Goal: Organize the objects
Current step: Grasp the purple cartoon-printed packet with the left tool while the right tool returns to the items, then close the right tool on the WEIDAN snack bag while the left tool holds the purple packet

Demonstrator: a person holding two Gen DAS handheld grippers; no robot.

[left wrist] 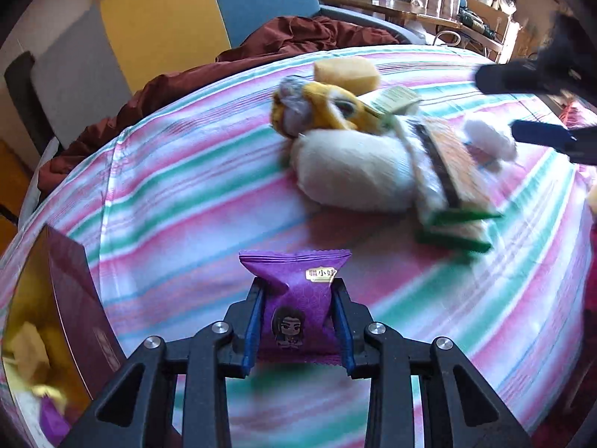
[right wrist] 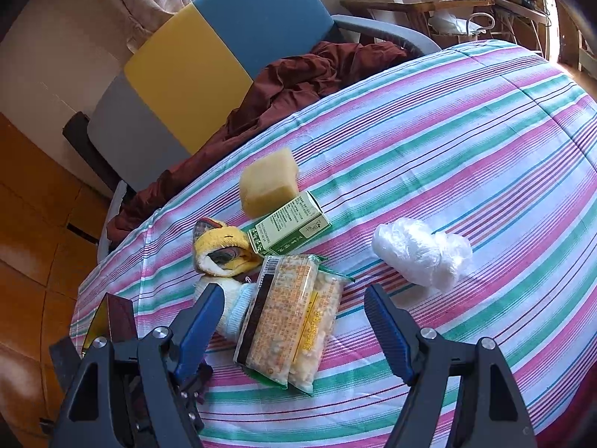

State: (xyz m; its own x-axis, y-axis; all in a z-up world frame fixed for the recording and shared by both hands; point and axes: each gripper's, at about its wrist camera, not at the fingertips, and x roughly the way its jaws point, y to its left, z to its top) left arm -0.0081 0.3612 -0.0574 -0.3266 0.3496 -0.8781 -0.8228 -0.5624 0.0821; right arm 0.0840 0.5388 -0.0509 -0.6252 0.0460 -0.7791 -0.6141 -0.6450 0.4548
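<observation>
Your left gripper (left wrist: pixel 298 298) was clamped on a purple foil snack packet (left wrist: pixel 296 298), held above the striped pink-and-green cloth (left wrist: pixel 186 201), beside the dark red box (left wrist: pixel 82 298). Your right gripper (right wrist: pixel 293 308) stood wide open and empty over the clear orange-printed cracker pack (right wrist: pixel 291 321).

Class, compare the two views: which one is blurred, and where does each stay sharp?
Left wrist view: the pile behind is smeared by motion blur, while the purple snack packet in the left gripper stays sharp. Right wrist view: crisp throughout, even print on the green box; fisheye bends the striped cloth.
</observation>
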